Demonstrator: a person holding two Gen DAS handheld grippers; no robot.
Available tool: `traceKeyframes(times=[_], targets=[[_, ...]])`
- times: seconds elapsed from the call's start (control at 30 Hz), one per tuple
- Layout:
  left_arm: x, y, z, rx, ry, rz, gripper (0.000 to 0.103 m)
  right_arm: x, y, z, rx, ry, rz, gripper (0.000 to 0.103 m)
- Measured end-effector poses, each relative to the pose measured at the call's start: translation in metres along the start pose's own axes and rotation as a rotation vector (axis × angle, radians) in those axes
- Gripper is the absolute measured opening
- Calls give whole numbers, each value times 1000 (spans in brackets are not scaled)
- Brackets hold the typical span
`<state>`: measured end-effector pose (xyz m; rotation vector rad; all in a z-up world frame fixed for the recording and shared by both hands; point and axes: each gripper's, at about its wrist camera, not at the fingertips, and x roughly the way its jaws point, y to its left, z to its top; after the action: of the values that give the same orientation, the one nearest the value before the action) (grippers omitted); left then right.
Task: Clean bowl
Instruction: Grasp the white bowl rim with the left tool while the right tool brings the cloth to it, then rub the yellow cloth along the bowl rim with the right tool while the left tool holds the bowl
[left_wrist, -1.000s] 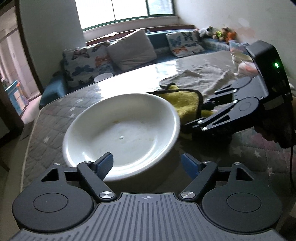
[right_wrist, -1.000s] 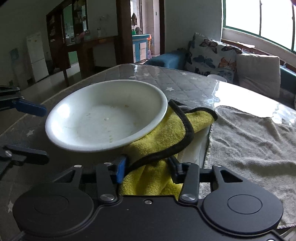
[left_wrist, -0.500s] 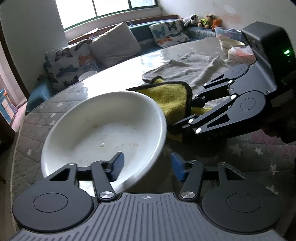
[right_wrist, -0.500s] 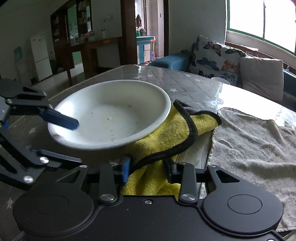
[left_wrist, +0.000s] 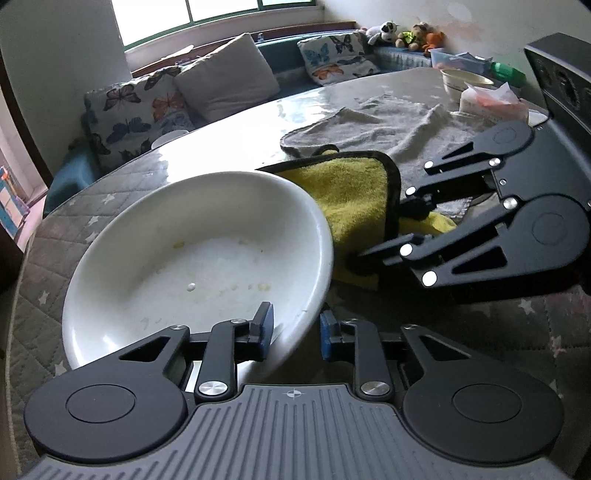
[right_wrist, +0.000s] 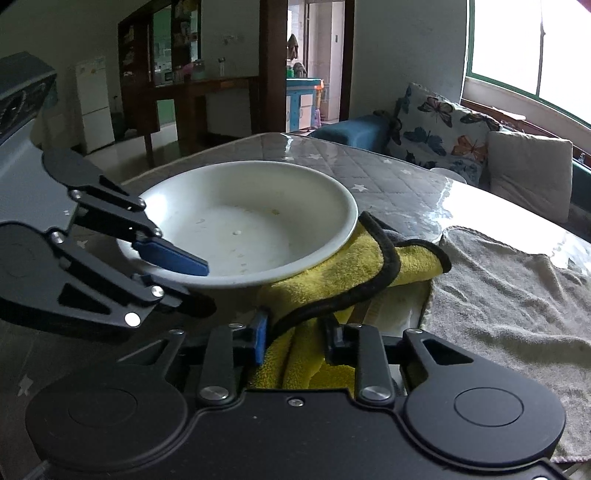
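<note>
A white bowl (left_wrist: 192, 258) with small food specks stands tilted on the quilted table (left_wrist: 48, 236). My left gripper (left_wrist: 295, 332) is shut on its near rim, one blue pad inside the bowl and the other outside. In the right wrist view the bowl (right_wrist: 243, 221) leans over a yellow cloth with black trim (right_wrist: 332, 273), and the left gripper (right_wrist: 205, 288) clamps its left rim. My right gripper (right_wrist: 295, 339) is shut on a fold of the yellow cloth. The left wrist view shows the right gripper (left_wrist: 380, 232) just right of the bowl, holding the cloth (left_wrist: 354, 192).
A grey towel (right_wrist: 498, 288) is spread on the table to the right of the cloth. A small bowl (left_wrist: 465, 79) and a plastic bag (left_wrist: 491, 101) stand at the far right corner. Cushions (left_wrist: 225, 81) line a bench beyond the table.
The left gripper moved forward and its fingers narrowed from wide apart to clamped on the bowl's rim. The bowl now sits more tilted. The right gripper kept hold of the yellow cloth.
</note>
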<state>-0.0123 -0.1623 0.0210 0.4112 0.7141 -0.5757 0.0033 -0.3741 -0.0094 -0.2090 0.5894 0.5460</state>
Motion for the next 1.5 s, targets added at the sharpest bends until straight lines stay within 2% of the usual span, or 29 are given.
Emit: traceKeyframes(times=[0.6,1.3,1.5], targets=[[-8,5,-5,10,13,-29,25,-6,24,-7,-100,-24,38,30],[-23,11,-23,39,41,-67,24,32,5,19,-152,-42,17,30],[-25,10,-25,59,53,-63,24,26,9,11,-167,-46,6,30]])
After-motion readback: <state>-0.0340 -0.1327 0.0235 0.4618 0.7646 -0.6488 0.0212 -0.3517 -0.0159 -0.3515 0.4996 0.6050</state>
